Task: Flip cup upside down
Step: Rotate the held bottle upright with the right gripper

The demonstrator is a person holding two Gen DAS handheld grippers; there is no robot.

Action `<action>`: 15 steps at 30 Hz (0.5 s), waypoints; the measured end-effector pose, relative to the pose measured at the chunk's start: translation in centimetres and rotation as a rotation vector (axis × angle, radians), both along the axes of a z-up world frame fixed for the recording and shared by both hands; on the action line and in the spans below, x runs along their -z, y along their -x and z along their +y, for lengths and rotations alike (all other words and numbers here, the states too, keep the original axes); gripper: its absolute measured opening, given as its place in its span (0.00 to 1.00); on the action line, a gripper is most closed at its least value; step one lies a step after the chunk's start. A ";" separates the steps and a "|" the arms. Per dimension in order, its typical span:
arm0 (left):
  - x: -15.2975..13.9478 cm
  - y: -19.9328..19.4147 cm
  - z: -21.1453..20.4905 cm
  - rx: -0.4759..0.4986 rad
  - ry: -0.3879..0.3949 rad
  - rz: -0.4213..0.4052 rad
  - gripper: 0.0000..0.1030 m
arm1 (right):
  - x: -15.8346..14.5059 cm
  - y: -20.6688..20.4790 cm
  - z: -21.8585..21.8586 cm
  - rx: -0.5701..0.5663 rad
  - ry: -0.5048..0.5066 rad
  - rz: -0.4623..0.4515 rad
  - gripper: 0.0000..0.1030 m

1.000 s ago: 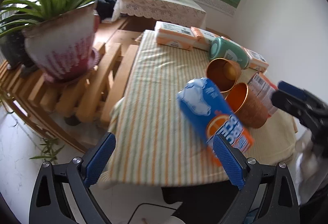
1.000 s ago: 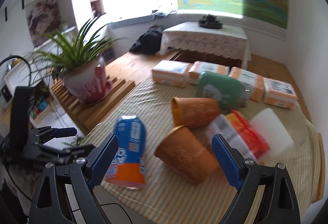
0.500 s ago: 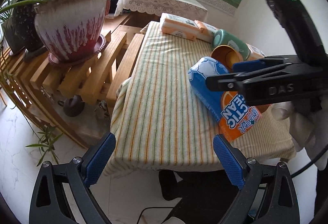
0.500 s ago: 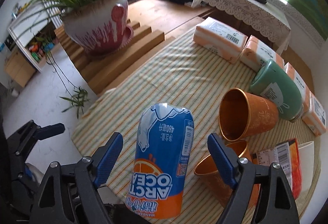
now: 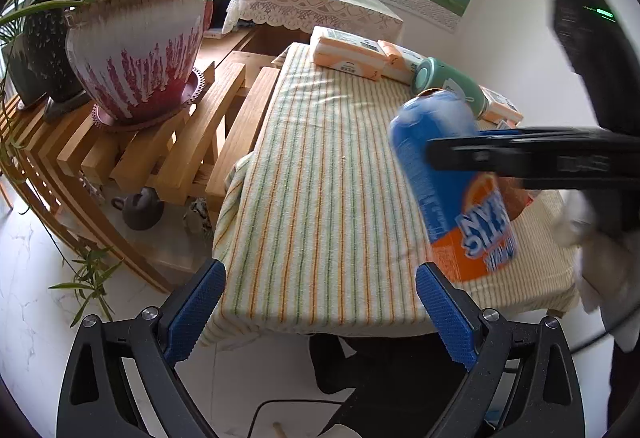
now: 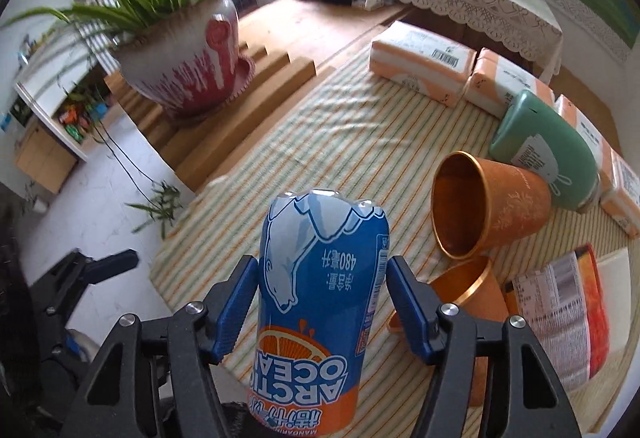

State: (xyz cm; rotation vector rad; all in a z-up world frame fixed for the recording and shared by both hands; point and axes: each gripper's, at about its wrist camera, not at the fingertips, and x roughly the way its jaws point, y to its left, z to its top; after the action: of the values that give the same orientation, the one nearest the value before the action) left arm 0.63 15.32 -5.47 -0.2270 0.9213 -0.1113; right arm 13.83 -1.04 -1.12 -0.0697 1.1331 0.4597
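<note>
Right tool point(image 6: 318, 302) was pinching the blue can-shaped cup point(image 6: 320, 302), its long axis pointing away along the fingers; left tool point(image 5: 320, 312) sat spread, farther off.

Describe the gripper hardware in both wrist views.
The left gripper and right gripper match: black skeletal frames with triangular cut-outs, silver pivot bolts, blue cross-hatched pads. Side-on, the right one shows blurred embossed lettering and a green indicator light.

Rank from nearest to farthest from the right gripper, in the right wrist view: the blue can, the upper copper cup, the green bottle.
1. Blue can: between the right gripper fingers.
2. Upper copper cup: right of it, lying sideways.
3. Green bottle: beyond that cup, far right.
</note>
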 end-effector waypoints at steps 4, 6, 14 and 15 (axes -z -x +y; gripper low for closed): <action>-0.3 0.0 -0.6 0.011 -0.003 -0.011 0.95 | -2.5 3.6 -3.3 0.054 -0.111 -0.096 0.60; -0.5 0.0 -1.1 0.022 -0.001 -0.016 0.95 | -3.6 5.4 -5.4 0.103 -0.138 -0.155 0.60; -0.9 -0.3 -5.1 0.103 0.003 -0.036 0.95 | -4.8 11.3 -12.2 0.315 -0.095 -0.393 0.60; -0.9 -0.4 -5.5 0.111 0.007 -0.036 0.95 | -4.5 11.6 -12.8 0.334 -0.083 -0.413 0.60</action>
State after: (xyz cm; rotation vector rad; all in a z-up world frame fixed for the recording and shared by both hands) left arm 1.06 9.79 -4.55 -0.1798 0.8977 -0.2208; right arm 2.18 -13.81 3.36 0.0936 0.6999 0.1805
